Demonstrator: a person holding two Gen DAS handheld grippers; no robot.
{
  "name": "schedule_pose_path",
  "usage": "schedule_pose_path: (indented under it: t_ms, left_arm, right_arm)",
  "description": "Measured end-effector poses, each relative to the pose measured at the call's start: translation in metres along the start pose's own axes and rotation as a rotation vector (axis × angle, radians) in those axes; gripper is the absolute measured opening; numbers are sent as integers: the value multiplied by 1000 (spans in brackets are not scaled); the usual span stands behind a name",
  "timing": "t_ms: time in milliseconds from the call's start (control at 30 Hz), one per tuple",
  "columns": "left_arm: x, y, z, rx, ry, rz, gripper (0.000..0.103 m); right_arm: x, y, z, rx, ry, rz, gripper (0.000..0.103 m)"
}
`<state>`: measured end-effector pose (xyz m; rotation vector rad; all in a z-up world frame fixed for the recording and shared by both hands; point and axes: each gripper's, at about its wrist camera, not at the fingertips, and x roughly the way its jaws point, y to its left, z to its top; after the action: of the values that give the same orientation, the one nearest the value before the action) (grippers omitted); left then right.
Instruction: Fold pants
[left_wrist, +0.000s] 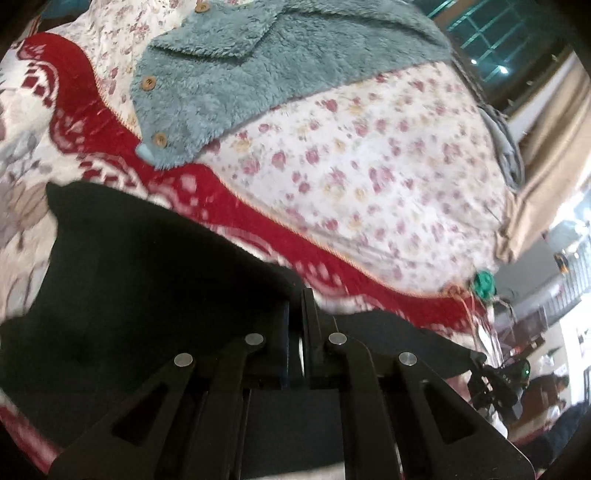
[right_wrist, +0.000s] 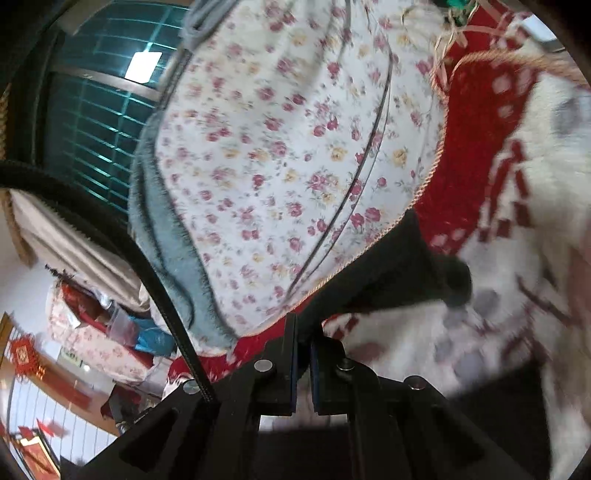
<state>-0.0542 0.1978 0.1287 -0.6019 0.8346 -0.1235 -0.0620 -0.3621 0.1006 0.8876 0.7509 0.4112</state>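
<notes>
The black pants (left_wrist: 140, 280) hang lifted above a bed. In the left wrist view my left gripper (left_wrist: 300, 314) is shut on an edge of the black cloth, which spreads to both sides of the fingers. In the right wrist view my right gripper (right_wrist: 303, 332) is shut on another edge of the black pants (right_wrist: 391, 273), and the cloth runs up and to the right from the pads. The far parts of the pants are hidden below both grippers.
A red and white patterned blanket (left_wrist: 221, 195) and a floral sheet (left_wrist: 369, 166) cover the bed. A fluffy teal jacket (left_wrist: 240, 74) with wooden buttons lies farther back. A black cable (right_wrist: 110, 236) crosses the right wrist view. A teal-tiled wall (right_wrist: 96, 122) stands behind.
</notes>
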Motion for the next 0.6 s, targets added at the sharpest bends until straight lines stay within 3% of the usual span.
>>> schedule_pose_path:
  t_ms: [100,233,267,433,600]
  left_arm:
    - [-7,9,-41,42,33,60,5]
    - [15,30,-84,35,130,174,5]
    - [18,35,-89,23,139,178,5]
    - [12,33,-88,23,106,161,5]
    - [7,29,-81,15,87,153,5]
  right_arm:
    - [-20,-16,-35,18,37,-31,5]
    - [-14,-66,-79,102,128,-168,5]
    - [-16,-74,-85,129,110,-138,5]
    - [-21,-82,-78,199,37,-82,9]
    - [-20,-69,-73,103,32,-87,5]
